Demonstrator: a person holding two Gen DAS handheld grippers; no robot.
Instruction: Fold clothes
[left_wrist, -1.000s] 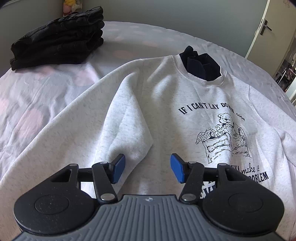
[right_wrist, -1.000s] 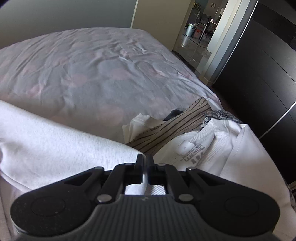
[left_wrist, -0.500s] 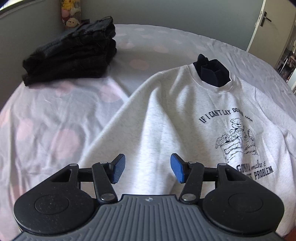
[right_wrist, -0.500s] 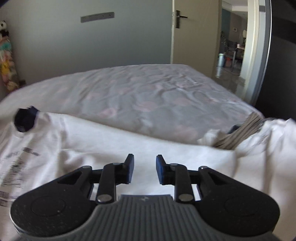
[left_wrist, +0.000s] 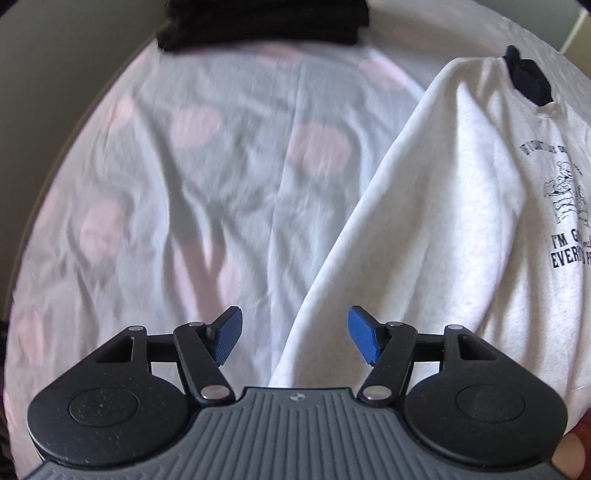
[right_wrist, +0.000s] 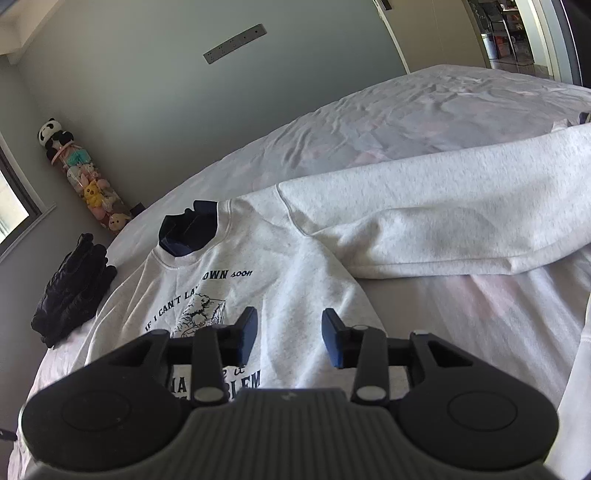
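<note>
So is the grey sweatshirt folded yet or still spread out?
Still spread out. The sweatshirt lies printed front up on the bed, one sleeve stretched sideways; both grippers are open, holding nothing.

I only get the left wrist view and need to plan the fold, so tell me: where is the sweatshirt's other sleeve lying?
Observer: The other sleeve lies stretched straight out sideways from the sweatshirt, flat on the bed.
Operator: Is the right hand-held gripper holding anything?
Observer: No. The right hand-held gripper is open and empty, over the printed chest.
Operator: Anything else near that sleeve?
Observer: Another white garment shows at the right edge, below the sleeve's far end.
</note>
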